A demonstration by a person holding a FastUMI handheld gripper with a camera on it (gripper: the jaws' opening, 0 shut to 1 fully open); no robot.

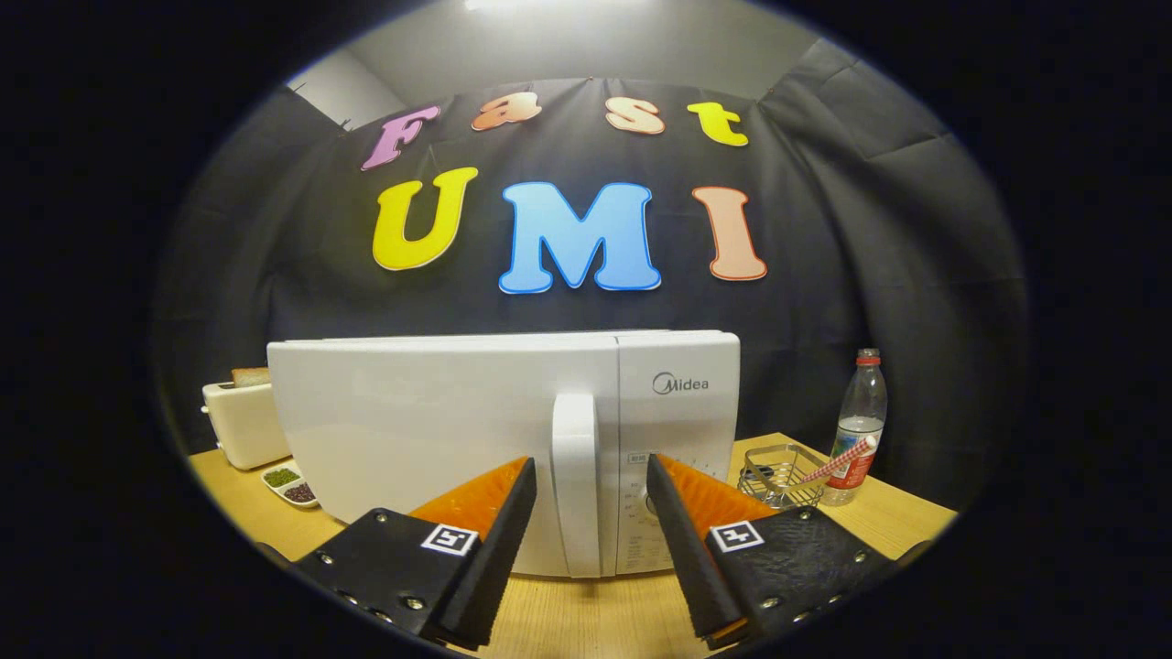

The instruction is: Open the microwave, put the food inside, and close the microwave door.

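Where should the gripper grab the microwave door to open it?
Best bet is the upright white handle on the microwave door. It stands out from the front, so come straight at it with one finger on each side. The gripper is open and already lined up around it.

A glossy white box-shaped microwave (439, 439) with closed door sits on the pale wood-grain tabletop (586, 613); a cream toaster (243, 426) stands near its left edge, and the gripper (591, 485) fingers spread either side of the white door handle (575, 485).

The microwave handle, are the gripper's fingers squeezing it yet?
Apart. The gripper view shows the gripper open, a clear gap on each side between its fingers and the microwave handle standing between them.
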